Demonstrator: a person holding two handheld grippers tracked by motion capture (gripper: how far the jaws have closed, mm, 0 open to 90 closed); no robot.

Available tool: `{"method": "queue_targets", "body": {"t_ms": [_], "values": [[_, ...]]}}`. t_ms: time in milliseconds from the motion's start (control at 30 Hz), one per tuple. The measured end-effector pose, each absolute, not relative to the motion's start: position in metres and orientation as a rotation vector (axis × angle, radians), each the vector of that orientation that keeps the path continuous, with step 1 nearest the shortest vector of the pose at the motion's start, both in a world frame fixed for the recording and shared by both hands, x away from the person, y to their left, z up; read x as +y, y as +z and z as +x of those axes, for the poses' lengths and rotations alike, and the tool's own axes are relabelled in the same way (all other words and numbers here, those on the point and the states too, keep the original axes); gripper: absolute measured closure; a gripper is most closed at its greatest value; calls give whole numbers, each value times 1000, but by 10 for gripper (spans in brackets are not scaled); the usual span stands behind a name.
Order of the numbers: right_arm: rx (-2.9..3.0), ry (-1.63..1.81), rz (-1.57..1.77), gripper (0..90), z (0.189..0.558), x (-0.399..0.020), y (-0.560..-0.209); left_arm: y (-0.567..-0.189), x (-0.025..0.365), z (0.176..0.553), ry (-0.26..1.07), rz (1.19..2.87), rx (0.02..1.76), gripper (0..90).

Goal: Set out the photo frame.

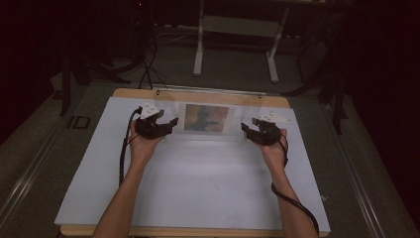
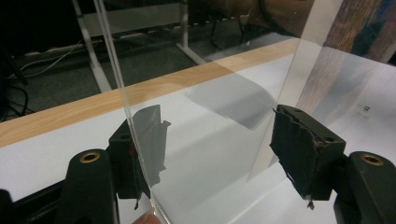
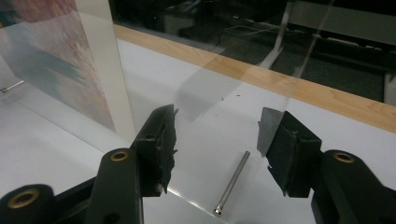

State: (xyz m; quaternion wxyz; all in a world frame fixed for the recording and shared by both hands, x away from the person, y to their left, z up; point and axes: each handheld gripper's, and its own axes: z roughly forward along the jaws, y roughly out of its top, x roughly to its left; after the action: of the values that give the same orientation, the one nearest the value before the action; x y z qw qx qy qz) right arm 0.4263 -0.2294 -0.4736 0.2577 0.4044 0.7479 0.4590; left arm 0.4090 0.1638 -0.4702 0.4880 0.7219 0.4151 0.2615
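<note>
A clear acrylic picture stand (image 1: 173,106) stands upright at the far middle of the white table (image 1: 198,183), with a colourful picture (image 1: 206,118) in its centre. My left gripper (image 1: 167,123) is at the stand's left end and my right gripper (image 1: 247,128) at its right end. In the left gripper view the left gripper (image 2: 215,154) is open, and the clear sheet's edge (image 2: 126,107) runs close by the left-hand jaw. The right gripper (image 3: 217,149) stands open too, with the clear sheet (image 3: 224,88) between its jaws and the picture (image 3: 56,60) off to the left.
A small metal pin (image 3: 231,182) lies on the table under the right gripper's jaws. The table's wooden far edge (image 1: 198,94) runs just behind the stand. Beyond it, a white metal frame (image 1: 198,54) and cables (image 1: 148,69) sit on the dark floor.
</note>
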Motion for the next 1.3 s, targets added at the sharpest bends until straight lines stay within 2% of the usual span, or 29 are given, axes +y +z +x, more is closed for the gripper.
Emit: {"method": "queue_targets", "body": {"t_ms": [467, 1300], "values": [[2041, 1246, 1110, 463, 417, -231, -462, -459, 165, 403, 576, 1760, 1040, 329], [2044, 1253, 1201, 473, 367, -239, -466, -456, 160, 372, 451, 1833, 1089, 330]]}}
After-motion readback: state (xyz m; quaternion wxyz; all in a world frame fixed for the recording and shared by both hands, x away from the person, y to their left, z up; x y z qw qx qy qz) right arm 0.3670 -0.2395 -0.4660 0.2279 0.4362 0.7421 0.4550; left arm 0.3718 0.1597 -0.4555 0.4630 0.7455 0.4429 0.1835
